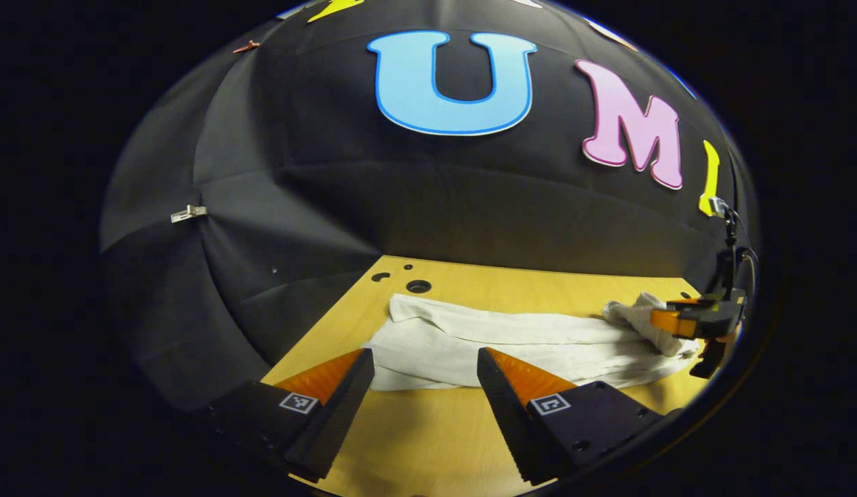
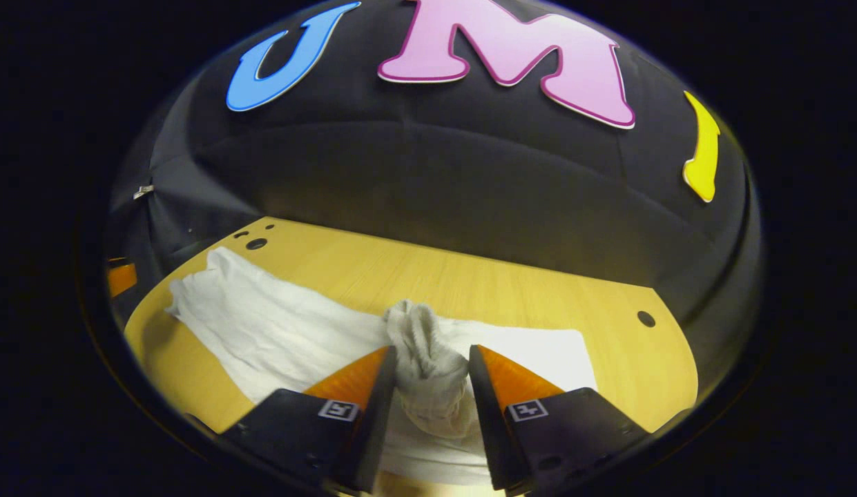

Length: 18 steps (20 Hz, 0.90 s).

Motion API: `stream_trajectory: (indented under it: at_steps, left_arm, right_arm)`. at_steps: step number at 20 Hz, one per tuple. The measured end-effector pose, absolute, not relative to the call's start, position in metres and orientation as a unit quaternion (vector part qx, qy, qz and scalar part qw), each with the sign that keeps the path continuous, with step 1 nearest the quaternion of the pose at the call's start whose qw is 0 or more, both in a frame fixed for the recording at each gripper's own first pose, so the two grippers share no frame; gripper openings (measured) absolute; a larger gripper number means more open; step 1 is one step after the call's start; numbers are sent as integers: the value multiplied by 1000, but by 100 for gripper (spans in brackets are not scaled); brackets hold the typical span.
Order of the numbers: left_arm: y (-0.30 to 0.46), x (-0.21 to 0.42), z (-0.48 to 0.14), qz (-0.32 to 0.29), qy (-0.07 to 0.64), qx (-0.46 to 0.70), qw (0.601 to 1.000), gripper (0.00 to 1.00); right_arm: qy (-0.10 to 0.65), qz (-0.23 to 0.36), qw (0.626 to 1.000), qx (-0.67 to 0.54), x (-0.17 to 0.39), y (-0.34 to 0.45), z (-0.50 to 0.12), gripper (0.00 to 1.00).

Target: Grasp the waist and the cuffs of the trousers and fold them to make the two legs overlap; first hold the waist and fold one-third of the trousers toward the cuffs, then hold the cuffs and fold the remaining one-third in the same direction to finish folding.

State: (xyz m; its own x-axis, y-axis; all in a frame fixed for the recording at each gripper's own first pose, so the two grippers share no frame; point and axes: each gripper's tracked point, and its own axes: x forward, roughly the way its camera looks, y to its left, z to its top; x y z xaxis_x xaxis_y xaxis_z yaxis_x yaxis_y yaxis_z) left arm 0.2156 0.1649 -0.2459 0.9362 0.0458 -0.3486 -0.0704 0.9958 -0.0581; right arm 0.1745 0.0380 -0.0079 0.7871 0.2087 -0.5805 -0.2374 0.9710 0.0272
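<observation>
Here, in the left gripper view, the left gripper (image 1: 422, 376) hangs low over the near part of the wooden table (image 1: 428, 428), its two fingers spread wide with nothing between them. Just beyond their tips lie the white trousers (image 1: 483, 342), stretched across the table from left to right in long flat folds, one layer over another. The left end of the cloth lies near three round holes (image 1: 418, 286) in the tabletop by the far left corner. Farther right, at the other end of the trousers, the right gripper (image 1: 666, 324) shows at the view's edge, with a bunched, raised lump of the white cloth at its fingers. In the right gripper view, the trousers (image 2: 262, 324) run from the far left of the table (image 2: 511, 290) toward the near middle, flat and a little creased, their left end close to the same group of holes (image 2: 255, 244). In the middle, the right gripper (image 2: 428, 376) pinches a gathered wad of the cloth, which stands up between the fingers with both pressing on its sides. To its right a flat white patch of the trousers reaches out on the table, and past it a single hole (image 2: 646, 319) sits near the table's right edge.
</observation>
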Motion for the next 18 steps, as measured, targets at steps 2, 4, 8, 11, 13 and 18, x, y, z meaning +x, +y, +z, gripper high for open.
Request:
stream_trajectory:
  at_steps: [2,4,8,11,13,18]
  left_arm:
    - [171,232,-256,39,181,-37,982,96]
    - [180,246,-272,57,198,-40,978,96]
    - [183,260,-308,92,237,-94,963,96]
    - [194,270,-323,129,246,-106,955,96]
    - [197,277,-331,149,255,-132,946,96]
    - [210,286,-364,197,281,-163,925,96]
  right_arm:
    - [306,135,942,-35,162,43,-5,93]
    - [296,141,943,-60,153,37,5,96]
    - [264,143,950,-83,121,18,47,98]
    - [255,140,952,-96,99,-1,74,98]
    - [265,138,950,-89,78,-11,84,98]
    - [314,103,941,-75,15,-51,87,98]
